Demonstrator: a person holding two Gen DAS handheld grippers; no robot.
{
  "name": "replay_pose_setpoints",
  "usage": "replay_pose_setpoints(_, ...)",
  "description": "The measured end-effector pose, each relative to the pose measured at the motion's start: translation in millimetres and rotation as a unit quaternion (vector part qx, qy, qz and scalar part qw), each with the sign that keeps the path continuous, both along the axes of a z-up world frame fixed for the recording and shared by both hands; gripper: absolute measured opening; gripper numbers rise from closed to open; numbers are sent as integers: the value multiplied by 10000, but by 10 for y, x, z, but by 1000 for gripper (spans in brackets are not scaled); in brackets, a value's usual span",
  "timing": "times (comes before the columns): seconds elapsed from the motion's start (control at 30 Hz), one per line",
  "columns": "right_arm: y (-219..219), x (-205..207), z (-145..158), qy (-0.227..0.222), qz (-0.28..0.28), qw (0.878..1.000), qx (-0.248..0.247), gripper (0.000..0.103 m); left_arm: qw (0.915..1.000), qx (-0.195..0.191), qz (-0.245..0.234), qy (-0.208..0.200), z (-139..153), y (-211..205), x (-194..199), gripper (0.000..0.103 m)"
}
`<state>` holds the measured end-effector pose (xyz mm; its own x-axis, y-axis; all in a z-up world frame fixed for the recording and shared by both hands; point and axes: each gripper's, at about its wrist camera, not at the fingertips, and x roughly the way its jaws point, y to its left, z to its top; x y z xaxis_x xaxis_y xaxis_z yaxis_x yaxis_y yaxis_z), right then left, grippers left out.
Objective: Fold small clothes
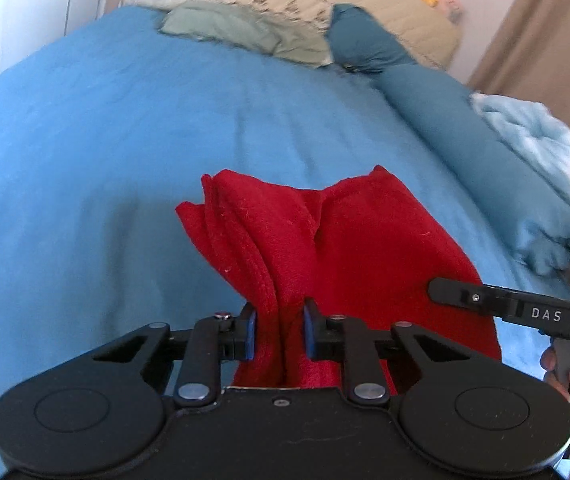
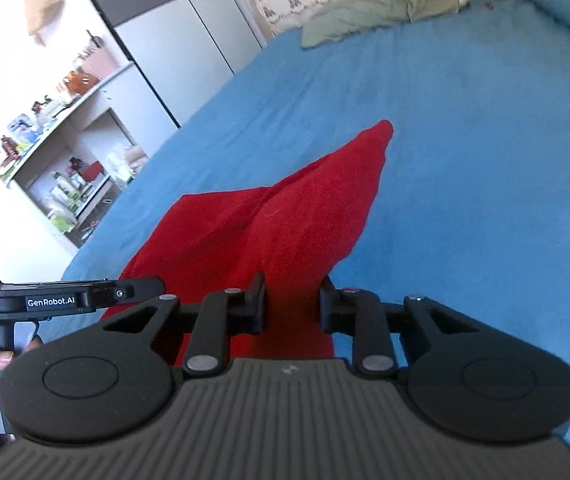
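Left wrist view: left gripper [image 1: 277, 332] pinching a bunched edge of the soft red fleece garment [image 1: 365, 248] between blue-padded fingers [image 1: 249, 334], keeping that end raised off the wide blue bedspread [image 1: 105, 160]. Right wrist view: right gripper [image 2: 292, 306] clamping the cloth's other near edge, far corner drooping toward the bed. Holding both ends probably for spreading the piece flat before folding. Lying far beyond: a pale green pillow [image 1: 241, 28], dark teal bolster [image 1: 445, 120].

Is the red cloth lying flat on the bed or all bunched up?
Bunched up. The red cloth is gathered into folds, pinched by the left gripper and the right gripper above the blue bed.
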<state>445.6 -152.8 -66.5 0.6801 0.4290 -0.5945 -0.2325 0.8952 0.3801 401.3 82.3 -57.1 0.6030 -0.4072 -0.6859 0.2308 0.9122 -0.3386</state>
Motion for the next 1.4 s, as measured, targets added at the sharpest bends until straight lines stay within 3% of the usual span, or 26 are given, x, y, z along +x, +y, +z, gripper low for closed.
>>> replay_pose_setpoints(0.13, -129, -676, 87, 26, -114, 9996, -260, 39, 9997, 138, -148, -125, 21, -355, -577, 24)
replay_pose_setpoints(0.3, -352, -1245, -262, 467, -560, 9972, -175, 39, 9991, 347, -209, 85, -315, -776, -1039, 24)
replay_pose_setpoints(0.4, -452, -1465, -520, 656, -691, 9948, -360, 39, 9983, 456, -248, 265, -547, -941, -1207, 24)
replay_pose_setpoints(0.47, -523, -1539, -681, 720, -753, 9935, -458, 41, 9974, 682, -141, 175, -657, -995, -1290, 25)
replay_pose_setpoints(0.57, -636, -1538, -827, 827, -911, 9921, -225, 49, 9982, 534, 2, 262, -741, -940, -1270, 30)
replay_pose_setpoints(0.67, -614, -1518, -791, 750, -872, 9925, -426, 58, 9973, 672, 76, 274, -712, -938, -1265, 44)
replay_pose_setpoints(0.73, -608, -1574, -714, 585, -808, 9930, -627, 68, 9964, 821, 147, 145, -641, -940, -1307, 66)
replay_pose_setpoints(0.77, -604, -1615, -658, 442, -860, 9924, -756, 85, 9952, 954, 192, 34, -604, -927, -1330, 85)
replay_pose_setpoints(0.8, -621, -1672, -626, 297, -917, 9917, -853, 98, 9941, 1060, 236, -53, -601, -896, -1375, 92)
replay_pose_setpoints(0.87, -653, -1714, -585, 156, -1001, 9894, -1044, 99, 9920, 1215, 314, -155, -601, -837, -1392, 92)
replay_pose_setpoints(1.0, -748, -1640, -735, 376, -1120, 9858, -1192, 98, 9911, 1277, 373, -19, -733, -734, -1338, 92)
replay_pose_setpoints(1.23, -1007, -1640, -1106, 464, -1329, 9875, -705, 99, 9895, 1426, 221, 57, -977, -739, -1311, 93)
replay_pose_setpoints(1.4, -965, -1614, -1125, 368, -1256, 9866, -973, 103, 9903, 1368, 239, 77, -1039, -708, -1266, 96)
